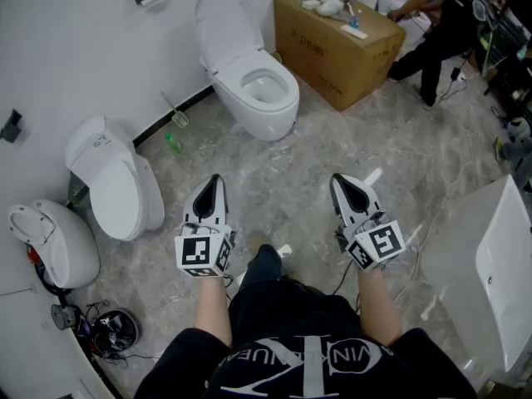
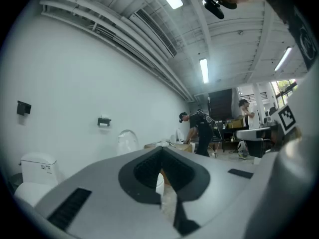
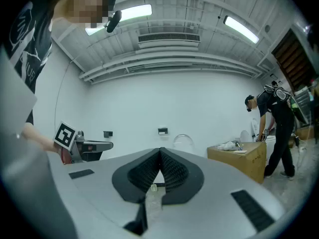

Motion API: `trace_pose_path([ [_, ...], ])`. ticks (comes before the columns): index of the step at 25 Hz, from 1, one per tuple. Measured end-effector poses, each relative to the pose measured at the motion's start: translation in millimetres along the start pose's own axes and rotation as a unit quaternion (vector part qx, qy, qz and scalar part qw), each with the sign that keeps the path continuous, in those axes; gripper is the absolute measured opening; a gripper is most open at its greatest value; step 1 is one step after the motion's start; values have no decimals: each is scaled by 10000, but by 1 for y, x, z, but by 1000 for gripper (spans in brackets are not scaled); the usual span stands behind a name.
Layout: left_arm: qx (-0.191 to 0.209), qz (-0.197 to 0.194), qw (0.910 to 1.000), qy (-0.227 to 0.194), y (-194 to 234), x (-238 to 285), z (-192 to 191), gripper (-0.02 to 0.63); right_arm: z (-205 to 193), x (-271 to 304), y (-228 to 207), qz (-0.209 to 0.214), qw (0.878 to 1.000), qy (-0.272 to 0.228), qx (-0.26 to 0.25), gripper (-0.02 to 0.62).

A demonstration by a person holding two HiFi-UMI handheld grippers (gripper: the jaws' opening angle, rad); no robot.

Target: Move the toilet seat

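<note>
Left gripper view: toilet [image 2: 127, 140] half hidden

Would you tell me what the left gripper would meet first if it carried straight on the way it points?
Most likely the white ceramic toilet with its lid raised, which shows dead ahead past the shut, empty left gripper in that gripper's view. How far off it stands is unclear.

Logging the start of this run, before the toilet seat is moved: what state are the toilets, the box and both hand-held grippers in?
Middle toilet: lid up, bowl open.
Left toilet: lid down.
Far-left toilet: lid state unclear.
Cardboard box: closed, small items on top.
Left hand-held gripper: shut, empty.
Right hand-held gripper: shut, empty.
</note>
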State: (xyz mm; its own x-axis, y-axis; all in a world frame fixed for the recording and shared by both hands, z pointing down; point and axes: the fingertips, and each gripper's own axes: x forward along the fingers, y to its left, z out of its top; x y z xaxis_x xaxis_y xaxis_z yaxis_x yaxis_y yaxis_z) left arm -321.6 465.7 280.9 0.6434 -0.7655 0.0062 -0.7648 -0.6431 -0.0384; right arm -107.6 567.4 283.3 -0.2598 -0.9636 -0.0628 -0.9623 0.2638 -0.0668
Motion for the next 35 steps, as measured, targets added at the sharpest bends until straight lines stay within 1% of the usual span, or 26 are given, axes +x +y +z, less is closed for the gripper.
trace_pose_path([
  [8, -27, -53, 10000, 36, -1, 15, 1, 3, -1, 3, -14, -45, 10000, 55, 7, 11],
  [11, -86, -77, 9999, 43, -1, 23, -2, 3, -9, 8, -14, 99, 9997, 217, -9, 11],
  [13, -115, -130, 9998, 32, -8, 31, -4, 3, -15, 9, -18, 205, 9992, 353, 2, 11],
  [16, -117, -226, 9997, 14, -20, 44, -4, 3, -21, 7, -31, 193, 9988, 450, 9, 11],
  [17, -125, -261, 9996, 18, -23, 48, -4, 13, -21, 7, -34, 165, 9988, 459, 30, 31],
  [18, -133, -297, 9995, 31, -25, 52, -5, 48, -22, 7, -38, 142, 9988, 455, 62, 51],
  [19, -130, -332, 9994, 52, -26, 56, -5, 68, -22, 7, -41, 123, 9989, 444, 105, 74],
  [21, -99, -379, 9992, 124, -26, 66, -8, 80, -24, 12, -50, 87, 9988, 437, 204, 106],
  [22, -93, -384, 9991, 168, -24, 73, -11, 80, -27, 15, -55, 78, 9987, 447, 243, 106],
  [25, -156, -382, 9988, 263, -17, 101, -21, 80, -38, 34, -74, 85, 9983, 483, 325, 107],
  [29, -240, -418, 9983, 331, -4, 154, -28, 81, -44, 73, -102, 128, 9975, 568, 401, 112],
  [31, -268, -494, 9977, 383, -1, 182, -30, 80, -46, 94, -116, 171, 9972, 624, 387, 115],
  [35, -231, -685, 9958, 558, 7, 240, -37, 87, -50, 137, -154, 102, 9961, 766, 435, 116],
])
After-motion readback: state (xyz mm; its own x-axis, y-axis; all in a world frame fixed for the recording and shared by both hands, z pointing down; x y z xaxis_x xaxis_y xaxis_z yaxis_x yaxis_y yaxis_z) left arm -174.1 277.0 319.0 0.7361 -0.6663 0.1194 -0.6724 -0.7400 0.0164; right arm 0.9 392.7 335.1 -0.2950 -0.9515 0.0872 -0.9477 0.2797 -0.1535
